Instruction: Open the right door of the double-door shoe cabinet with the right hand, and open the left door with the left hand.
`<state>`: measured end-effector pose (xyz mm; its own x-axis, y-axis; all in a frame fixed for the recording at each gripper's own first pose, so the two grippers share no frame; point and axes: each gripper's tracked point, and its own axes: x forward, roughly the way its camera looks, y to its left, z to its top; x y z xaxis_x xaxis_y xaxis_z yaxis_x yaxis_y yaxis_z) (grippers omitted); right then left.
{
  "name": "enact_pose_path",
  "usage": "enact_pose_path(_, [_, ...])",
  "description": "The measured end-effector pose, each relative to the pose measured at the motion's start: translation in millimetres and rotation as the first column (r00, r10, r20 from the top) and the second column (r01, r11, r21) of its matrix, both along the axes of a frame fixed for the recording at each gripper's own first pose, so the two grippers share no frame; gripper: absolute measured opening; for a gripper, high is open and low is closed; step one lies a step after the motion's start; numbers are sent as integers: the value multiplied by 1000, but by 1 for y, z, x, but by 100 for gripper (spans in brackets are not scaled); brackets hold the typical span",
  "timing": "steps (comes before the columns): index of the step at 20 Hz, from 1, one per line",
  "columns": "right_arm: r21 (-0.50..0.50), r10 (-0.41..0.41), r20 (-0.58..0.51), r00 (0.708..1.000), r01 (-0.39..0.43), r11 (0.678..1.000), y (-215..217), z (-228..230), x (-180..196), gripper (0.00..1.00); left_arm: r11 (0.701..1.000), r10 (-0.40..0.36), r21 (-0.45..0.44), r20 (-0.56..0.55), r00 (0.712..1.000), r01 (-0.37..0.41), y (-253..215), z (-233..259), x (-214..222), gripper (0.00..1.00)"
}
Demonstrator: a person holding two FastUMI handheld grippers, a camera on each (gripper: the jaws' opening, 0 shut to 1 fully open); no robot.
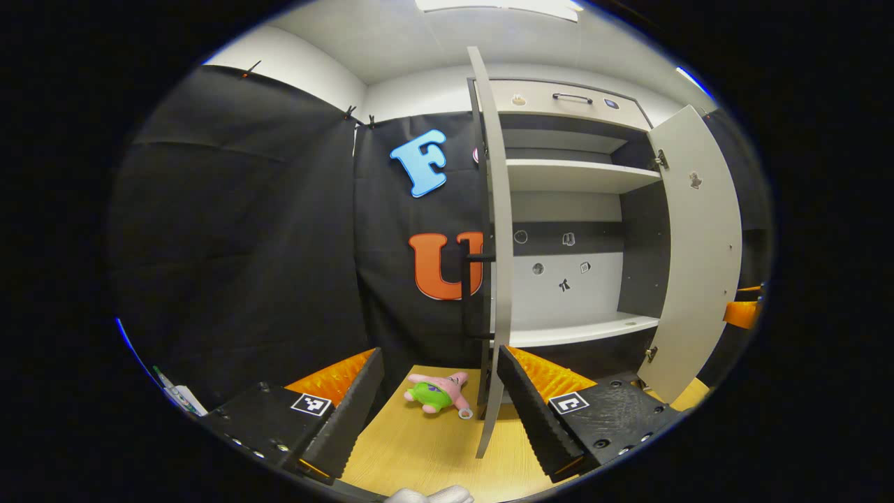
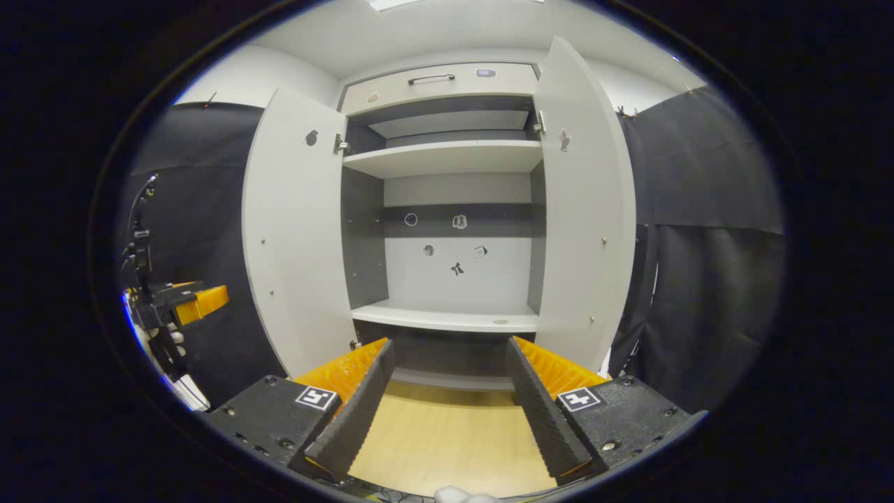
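The left gripper (image 1: 441,405) has its fingers spread wide and grips nothing; the free edge of the left door (image 1: 493,265) stands in the gap just ahead of them, touching neither finger. That door is swung out so far that it appears edge-on, a tall pale panel with its long axis vertical and a dark bar handle (image 1: 469,297) on its outer face. Beside its foot, on the wooden floor (image 1: 419,454), lies a small pink and green plush toy (image 1: 438,393).

In the right gripper view, the right gripper (image 2: 450,398) is likewise wide open and empty, facing straight into the shoe cabinet (image 2: 447,279) from a short way back. Both doors stand open: the left door (image 2: 297,230) swung out to the left, the right door (image 2: 585,209) to the right, each upright on its hinges. The cabinet is tall and pale grey with darker inner side walls, an upper shelf (image 2: 447,157), a lower shelf (image 2: 447,318) and small stickers on its back panel. A closed drawer (image 2: 440,84) with a bar handle tops it. The left gripper (image 2: 199,300) shows far left, held by a gloved hand (image 2: 174,339).
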<state>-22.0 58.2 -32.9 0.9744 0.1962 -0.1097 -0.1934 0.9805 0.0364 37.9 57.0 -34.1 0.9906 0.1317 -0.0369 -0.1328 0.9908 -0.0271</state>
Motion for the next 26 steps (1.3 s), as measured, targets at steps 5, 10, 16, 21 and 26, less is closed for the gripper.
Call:
enact_pose_path(5, [-8, -21, 0, 1000, 21, 1000, -9, -4, 4, 100, 996, -82, -13, 46, 996, 83, -57, 13, -2, 94])
enact_pose_path(10, [-3, -55, 7, 998, 55, 998, -21, -10, 4, 100, 984, -164, -68, 29, 986, 165, -118, -9, -1, 95])
enact_pose_path(16, [4, -107, 14, 994, 107, 994, -37, -14, 3, 100, 967, -232, -113, -33, 972, 227, -149, -33, 0, 95])
enact_pose_path(21, [14, -131, 7, 991, 131, 991, -42, -14, 3, 100, 975, -209, -80, -25, 978, 206, -141, -27, 4, 95])
enact_pose_path(26, [13, -139, 10, 990, 139, 990, -41, -12, 2, 100, 979, -198, -55, -19, 980, 197, -133, -21, 2, 94])
